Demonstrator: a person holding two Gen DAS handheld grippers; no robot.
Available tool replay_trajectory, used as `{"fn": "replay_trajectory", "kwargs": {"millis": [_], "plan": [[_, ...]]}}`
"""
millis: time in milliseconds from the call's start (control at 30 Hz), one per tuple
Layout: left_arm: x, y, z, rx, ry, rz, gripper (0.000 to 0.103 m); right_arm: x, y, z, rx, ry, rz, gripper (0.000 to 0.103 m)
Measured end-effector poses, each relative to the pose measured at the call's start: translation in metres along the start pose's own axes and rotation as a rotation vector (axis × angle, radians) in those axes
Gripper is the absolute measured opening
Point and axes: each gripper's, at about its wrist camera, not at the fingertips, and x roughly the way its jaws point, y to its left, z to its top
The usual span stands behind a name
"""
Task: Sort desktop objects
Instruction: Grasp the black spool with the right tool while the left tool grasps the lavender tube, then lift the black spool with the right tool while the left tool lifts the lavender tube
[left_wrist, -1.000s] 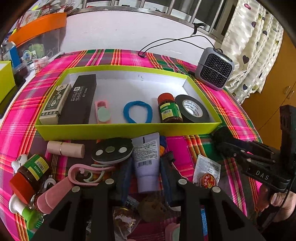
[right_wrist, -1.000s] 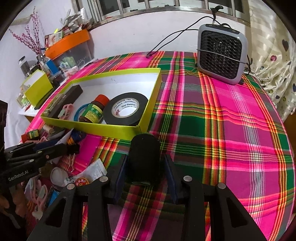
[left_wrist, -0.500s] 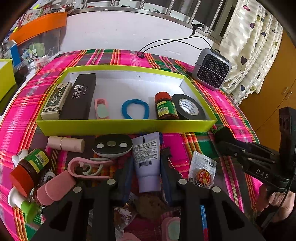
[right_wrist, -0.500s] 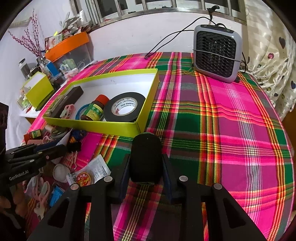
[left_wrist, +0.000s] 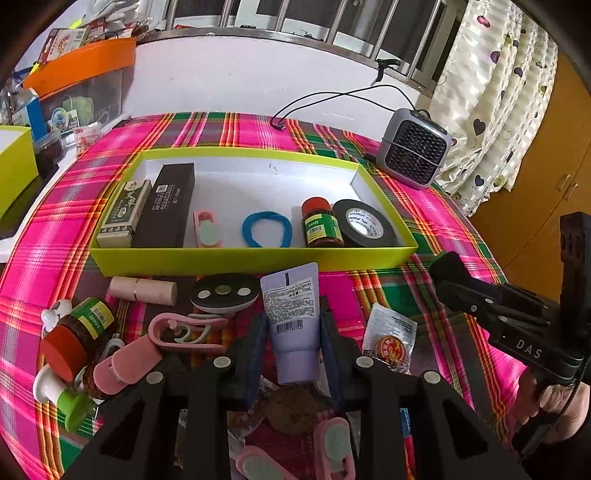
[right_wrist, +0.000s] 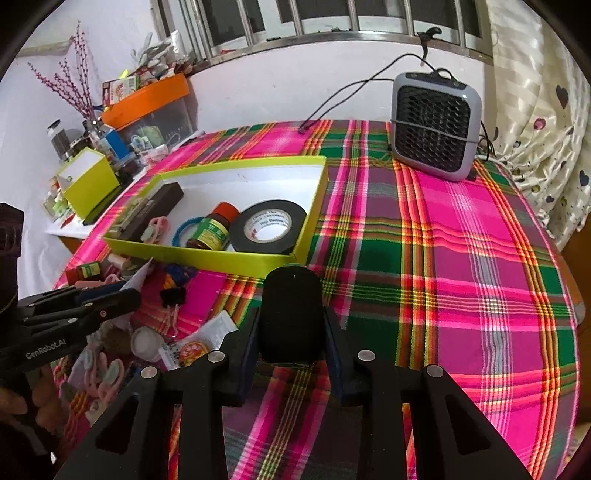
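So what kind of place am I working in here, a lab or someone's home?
Most likely a home: a round table under a plaid tablecloth, heart-print curtains by a barred window, and a small desktop heater or fan plugged in beside the yellow-green sorting box.

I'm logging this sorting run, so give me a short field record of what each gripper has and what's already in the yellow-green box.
left gripper: shut on the lilac plastic squeeze tube
right gripper: shut on a black rounded object, held above the plaid tablecloth
yellow-green cardboard box: holds a green-and-white carton, a black carton, a pink clip, a blue hair band, a red-capped brown bottle and a black tape roll
outside the box: clutter in front of its near wall
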Motion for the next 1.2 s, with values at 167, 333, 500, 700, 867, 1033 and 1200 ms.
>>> {"fn": "replay_trajectory", "kwargs": {"millis": [167, 333, 500, 700, 867, 1033, 1200], "plan": [[-0.009, -0.004, 0.001, 0.009, -0.019, -0.005, 0.03, -0.011, 0.008, 0.002, -0.013, -0.019, 0.007, 0.033], [-0.017, -0.006, 0.003, 0.017, -0.037, -0.008, 0.03, -0.018, 0.015, 0.004, -0.027, -0.033, 0.014, 0.033], [-0.024, -0.007, 0.005, 0.022, -0.051, -0.008, 0.03, -0.024, 0.021, 0.007, -0.037, -0.047, 0.021, 0.033], [-0.03, -0.01, 0.009, 0.034, -0.069, -0.007, 0.03, -0.029, 0.028, 0.01, -0.049, -0.06, 0.027, 0.033], [-0.034, -0.011, 0.014, 0.04, -0.084, -0.008, 0.03, -0.031, 0.032, 0.013, -0.06, -0.069, 0.032, 0.033], [-0.035, -0.011, 0.017, 0.042, -0.091, -0.009, 0.03, -0.031, 0.035, 0.017, -0.066, -0.073, 0.037, 0.033], [-0.034, -0.009, 0.02, 0.039, -0.094, -0.006, 0.03, -0.028, 0.037, 0.022, -0.074, -0.076, 0.044, 0.033]]}}
